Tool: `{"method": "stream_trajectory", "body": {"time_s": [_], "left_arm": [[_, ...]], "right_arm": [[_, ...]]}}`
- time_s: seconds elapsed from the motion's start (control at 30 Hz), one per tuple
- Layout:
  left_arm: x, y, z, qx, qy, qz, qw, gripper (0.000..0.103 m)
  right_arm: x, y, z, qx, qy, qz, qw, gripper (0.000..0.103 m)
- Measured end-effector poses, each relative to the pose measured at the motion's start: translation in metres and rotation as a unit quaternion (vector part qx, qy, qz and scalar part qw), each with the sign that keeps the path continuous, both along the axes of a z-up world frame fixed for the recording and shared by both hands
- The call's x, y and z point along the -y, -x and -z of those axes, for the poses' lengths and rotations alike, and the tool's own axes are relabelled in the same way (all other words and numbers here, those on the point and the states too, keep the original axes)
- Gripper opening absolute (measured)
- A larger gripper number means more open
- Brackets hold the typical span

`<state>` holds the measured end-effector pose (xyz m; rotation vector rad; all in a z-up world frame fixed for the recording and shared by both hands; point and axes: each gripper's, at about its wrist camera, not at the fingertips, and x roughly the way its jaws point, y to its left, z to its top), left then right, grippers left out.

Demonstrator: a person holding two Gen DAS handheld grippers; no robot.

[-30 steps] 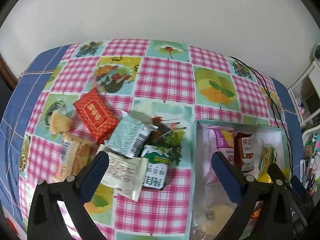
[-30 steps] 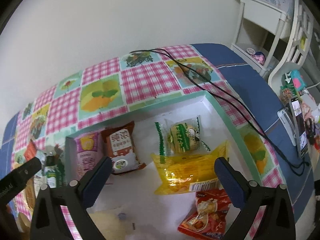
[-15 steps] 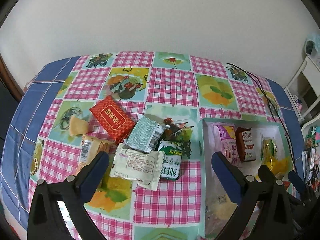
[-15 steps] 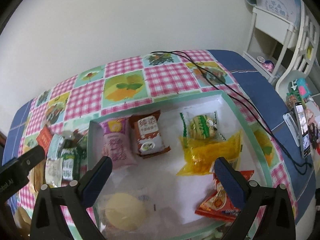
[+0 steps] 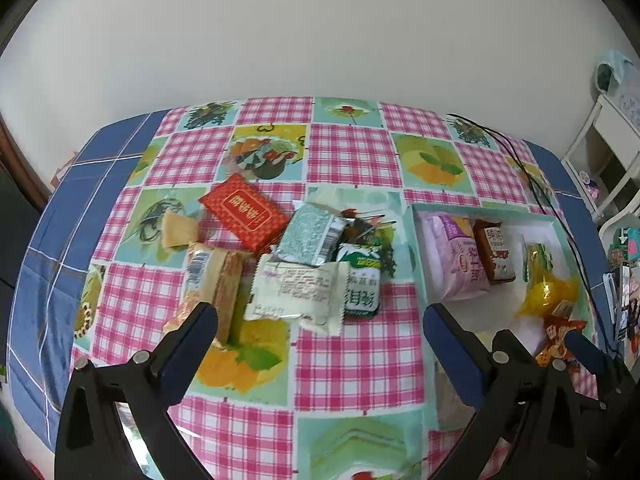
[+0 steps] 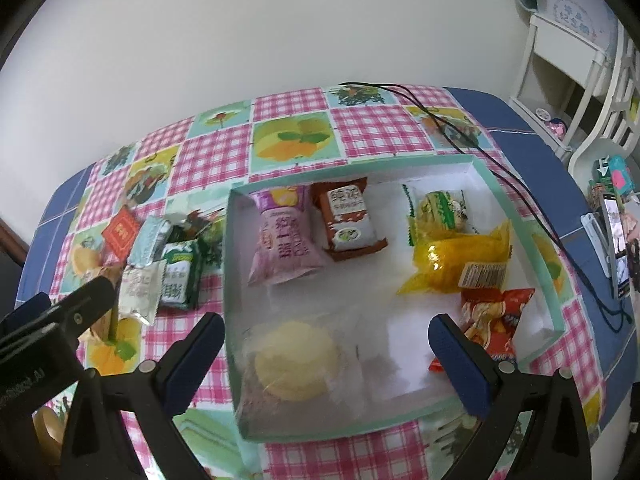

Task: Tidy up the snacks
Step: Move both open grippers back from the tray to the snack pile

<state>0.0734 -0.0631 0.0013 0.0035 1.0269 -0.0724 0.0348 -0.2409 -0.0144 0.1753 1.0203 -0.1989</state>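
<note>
Over the last second both grippers have drawn up and back from the table, so more of the checked tablecloth (image 5: 352, 156) and the whole shallow box (image 6: 516, 216) now show; neither carries anything, which suggests one placement is finished and the next pick is being lined up. The left gripper (image 5: 320, 330) hangs above the loose pile with its jaws wide and empty; the right gripper (image 6: 326, 338) hovers over the near part of the box, jaws equally wide and empty. Still outside the box, on the cloth to its left, lie a flat red packet (image 5: 244, 212) with gold print, a crinkled silvery foil pack (image 5: 310, 236) showing a barcode, a white pillow pack (image 5: 296, 294) with small print partly over a green-and-white biscuit packet (image 5: 362, 286), a clear-wrapped wafer bar (image 5: 212, 280) and a small pale yellow piece (image 5: 178, 230). Inside the white-floored, teal-rimmed box sit a puffy pink bag (image 6: 282, 244), a brown glossy sachet (image 6: 350, 216), a green-striped clear wrapper (image 6: 438, 210), a translucent yellow bag (image 6: 460, 260), a red crinkly bag (image 6: 492, 316) and a round pale cake in clear film (image 6: 296, 360). The soft, slippery wrappers overlap, so the pile probably wants picking from the top.
</note>
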Motion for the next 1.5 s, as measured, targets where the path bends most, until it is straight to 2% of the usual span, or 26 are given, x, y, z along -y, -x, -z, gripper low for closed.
{"method": "stream_trajectory", "body": {"time_s": [0.43, 0.73, 0.93, 1.2, 1.33, 1.5], "left_arm": [[-0.038, 0.013, -0.001, -0.004, -0.002, -0.027, 0.9996, 0.102], [-0.073, 0.012, 0.003, -0.011, 0.006, -0.066, 0.9978, 0.102], [-0.103, 0.011, 0.007, -0.017, 0.019, -0.111, 0.9935, 0.102], [-0.146, 0.01, 0.015, -0.025, 0.039, -0.173, 0.9838, 0.102], [-0.156, 0.01, 0.018, -0.029, 0.05, -0.185, 0.981, 0.102], [-0.153, 0.006, 0.023, -0.038, 0.055, -0.177, 0.982, 0.102]], "right_arm": [[-0.038, 0.008, -0.005, 0.003, -0.006, -0.03, 1.0, 0.103], [-0.071, -0.001, -0.005, 0.005, -0.003, -0.056, 0.998, 0.103], [-0.093, -0.004, -0.001, 0.0, 0.0, -0.077, 0.997, 0.103], [-0.114, -0.009, 0.008, -0.011, -0.012, -0.103, 0.995, 0.103], [-0.122, -0.013, 0.015, -0.017, -0.026, -0.111, 0.993, 0.103], [-0.127, -0.018, 0.022, -0.022, -0.034, -0.118, 0.992, 0.103]]}}
